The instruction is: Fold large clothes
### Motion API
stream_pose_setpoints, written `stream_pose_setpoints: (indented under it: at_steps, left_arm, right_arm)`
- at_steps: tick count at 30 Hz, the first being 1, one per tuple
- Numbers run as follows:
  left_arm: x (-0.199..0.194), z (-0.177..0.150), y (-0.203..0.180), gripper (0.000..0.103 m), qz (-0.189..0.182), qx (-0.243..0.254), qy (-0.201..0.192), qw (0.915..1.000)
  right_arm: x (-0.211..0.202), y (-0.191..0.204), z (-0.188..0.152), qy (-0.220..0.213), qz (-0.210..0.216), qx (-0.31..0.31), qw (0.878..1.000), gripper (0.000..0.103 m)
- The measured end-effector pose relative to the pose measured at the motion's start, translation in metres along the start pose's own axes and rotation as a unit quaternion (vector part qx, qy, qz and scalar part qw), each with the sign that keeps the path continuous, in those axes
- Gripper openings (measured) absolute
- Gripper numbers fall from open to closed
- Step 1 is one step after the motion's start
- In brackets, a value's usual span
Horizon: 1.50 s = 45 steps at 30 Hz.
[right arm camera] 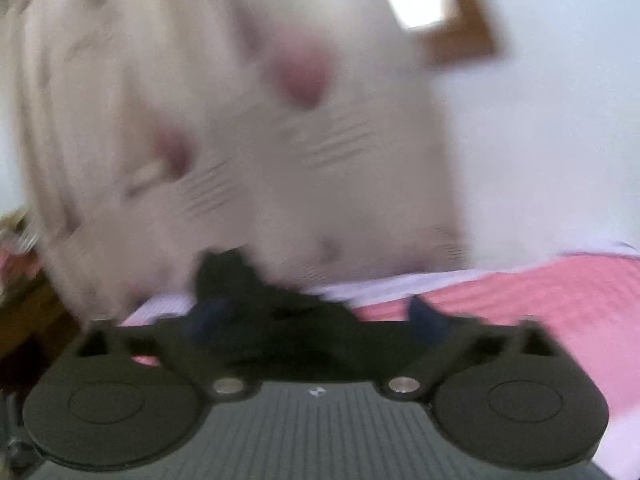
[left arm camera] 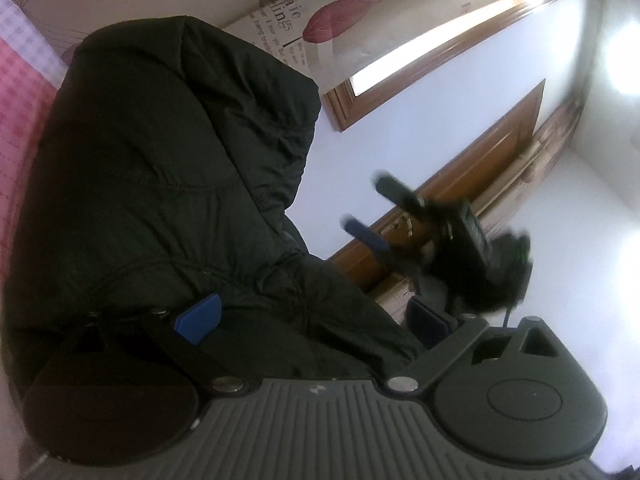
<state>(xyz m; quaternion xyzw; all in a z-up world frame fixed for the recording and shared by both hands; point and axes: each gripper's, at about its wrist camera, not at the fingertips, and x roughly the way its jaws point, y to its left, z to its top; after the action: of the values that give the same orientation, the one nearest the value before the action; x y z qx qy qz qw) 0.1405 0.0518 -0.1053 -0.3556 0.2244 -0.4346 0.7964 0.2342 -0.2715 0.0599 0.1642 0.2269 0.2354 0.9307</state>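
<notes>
A large black padded jacket point(left arm camera: 160, 184) fills the left wrist view, lying on a pink and white checked bed cover point(left arm camera: 20, 96). My left gripper point(left arm camera: 312, 322) is open, its blue pads wide apart with jacket fabric lying between them. My right gripper shows in the left wrist view point(left arm camera: 370, 210), off the jacket's right edge, fingers apart and empty. The right wrist view is badly blurred: my right gripper point(right arm camera: 316, 320) stands open above the pink cover point(right arm camera: 520, 300), with a dark bit of the jacket point(right arm camera: 240, 276) just ahead of the left finger.
A cream curtain with red leaves point(left arm camera: 320, 20) hangs behind the bed, also in the right wrist view point(right arm camera: 240, 120). A wood-framed window point(left arm camera: 440, 40), a white wall point(left arm camera: 400, 140) and a wooden door point(left arm camera: 480, 160) lie beyond. Dark furniture point(right arm camera: 28, 320) stands at the left.
</notes>
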Motion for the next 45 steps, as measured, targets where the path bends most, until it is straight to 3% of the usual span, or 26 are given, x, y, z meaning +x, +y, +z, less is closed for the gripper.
stream_pose_setpoints:
  at_steps: [4, 5, 6, 7, 9, 12, 16, 21, 26, 30, 34, 42, 45]
  left_arm:
    - [0.008, -0.001, -0.002, 0.097, 0.004, 0.007, -0.005, 1.0]
    - [0.007, -0.003, -0.003, 0.098, 0.005, 0.011, -0.005, 0.9999]
    - [0.007, -0.002, -0.006, 0.099, 0.009, 0.017, -0.01, 0.9998]
    - [0.006, -0.002, -0.008, 0.099, 0.017, 0.02, -0.019, 0.9995]
    - [-0.003, -0.001, -0.012, 0.103, 0.02, 0.007, -0.031, 0.9993]
    - [-0.018, -0.002, -0.02, 0.103, 0.022, 0.0, -0.058, 0.9981]
    - [-0.014, -0.004, -0.025, 0.103, 0.033, -0.002, -0.042, 0.9985]
    - [0.004, -0.011, -0.029, 0.103, 0.041, 0.009, -0.019, 0.9989]
    - [0.02, -0.014, -0.035, 0.103, 0.039, 0.03, 0.002, 0.9988]
    - [0.027, -0.015, -0.039, 0.103, 0.043, 0.026, 0.009, 0.9987]
    - [0.038, -0.017, -0.041, 0.103, 0.044, 0.029, 0.016, 0.9985]
    - [0.067, -0.031, -0.046, 0.103, 0.06, 0.097, 0.059, 0.9917]
    - [0.07, -0.029, -0.04, 0.103, 0.066, 0.083, 0.058, 0.9927]
  right_arm:
    - [0.068, 0.035, 0.007, 0.09, 0.008, -0.059, 0.994, 0.101]
    - [0.084, 0.041, 0.006, 0.107, 0.011, -0.07, 0.992, 0.08]
    - [0.099, 0.047, 0.005, 0.128, 0.022, -0.078, 0.988, 0.023]
    - [0.107, 0.05, 0.004, 0.146, 0.026, -0.079, 0.986, 0.019]
    - [0.103, 0.064, 0.002, 0.14, 0.018, -0.123, 0.982, 0.01]
    - [0.057, 0.072, 0.015, 0.07, 0.021, -0.146, 0.987, 0.008]
    - [0.013, 0.041, 0.015, 0.011, -0.005, -0.107, 0.994, 0.008]
    - [-0.013, -0.026, -0.017, -0.015, -0.018, -0.001, 1.0, 0.008]
    - [-0.035, -0.073, -0.044, -0.036, -0.017, 0.075, 0.996, 0.008]
    - [-0.055, -0.084, -0.049, -0.07, -0.004, 0.105, 0.992, 0.008]
    - [-0.071, -0.081, -0.045, -0.098, -0.014, 0.09, 0.991, 0.007]
    - [-0.072, -0.119, -0.081, -0.066, -0.057, 0.122, 0.989, 0.006]
    - [-0.095, -0.119, -0.08, -0.095, -0.056, 0.161, 0.981, 0.007]
